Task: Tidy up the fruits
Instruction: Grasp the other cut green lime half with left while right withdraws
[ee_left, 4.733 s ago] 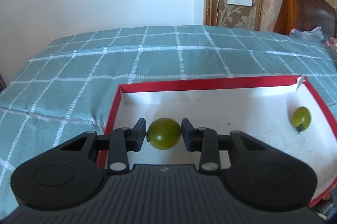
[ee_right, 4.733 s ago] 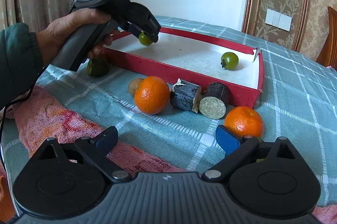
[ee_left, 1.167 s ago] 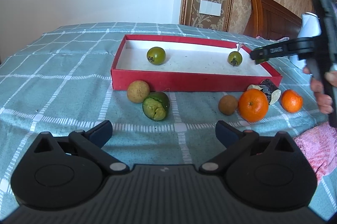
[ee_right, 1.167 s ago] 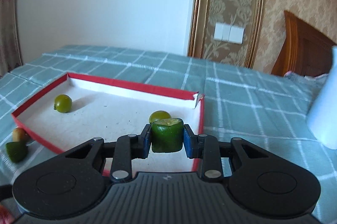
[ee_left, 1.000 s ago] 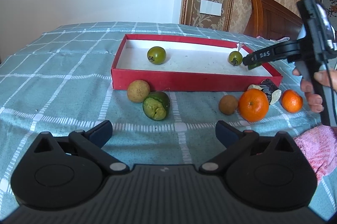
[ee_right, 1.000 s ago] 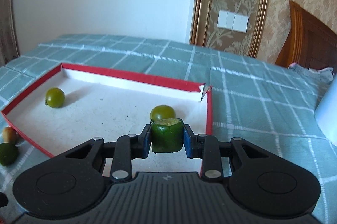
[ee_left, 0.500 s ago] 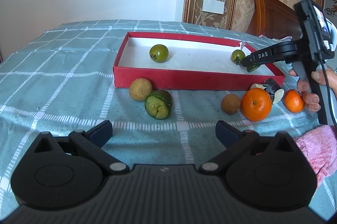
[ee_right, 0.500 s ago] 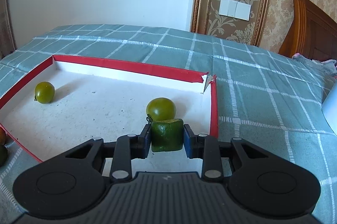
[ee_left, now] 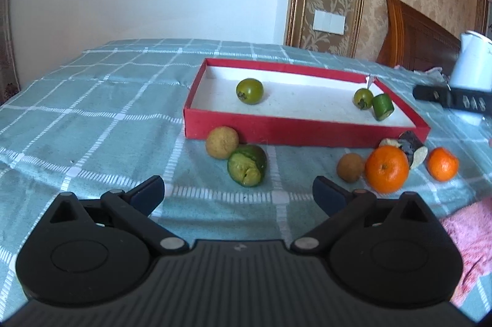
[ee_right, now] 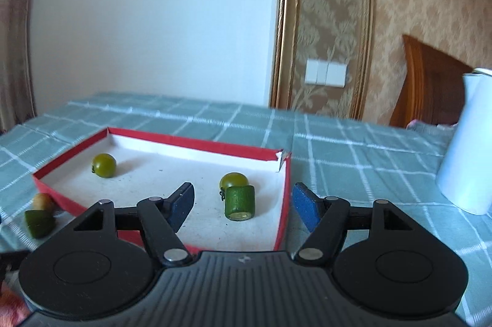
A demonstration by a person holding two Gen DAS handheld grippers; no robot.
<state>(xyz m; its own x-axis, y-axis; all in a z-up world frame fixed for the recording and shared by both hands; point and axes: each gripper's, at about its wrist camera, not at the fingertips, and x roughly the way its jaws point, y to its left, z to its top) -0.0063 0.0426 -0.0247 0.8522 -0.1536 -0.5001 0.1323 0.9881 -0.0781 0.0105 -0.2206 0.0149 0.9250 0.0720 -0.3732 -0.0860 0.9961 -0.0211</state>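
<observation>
Now our spread, empty left claw sits just below the cut green fruit at frame centre, nearer than our equally spread right claw

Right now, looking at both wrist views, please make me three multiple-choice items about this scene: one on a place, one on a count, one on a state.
1. Where does the green cut piece lie?
A. Inside the red box, beside a round green fruit
B. On the cloth beside the big orange
C. Between the right gripper's fingers

2. How many orange-coloured fruits lie on the cloth outside the box?
A. None
B. Two
C. Four

3. In what state is the right gripper?
A. Shut on a fruit
B. Open, holding nothing
C. Shut, holding nothing

Answers:
1. A, since both views show the piece on the box's white floor near its right wall, next to the fruit.
2. B, the left wrist view shows a big orange and a small orange.
3. B, its blue-padded fingers stand wide apart with only free space between.
</observation>
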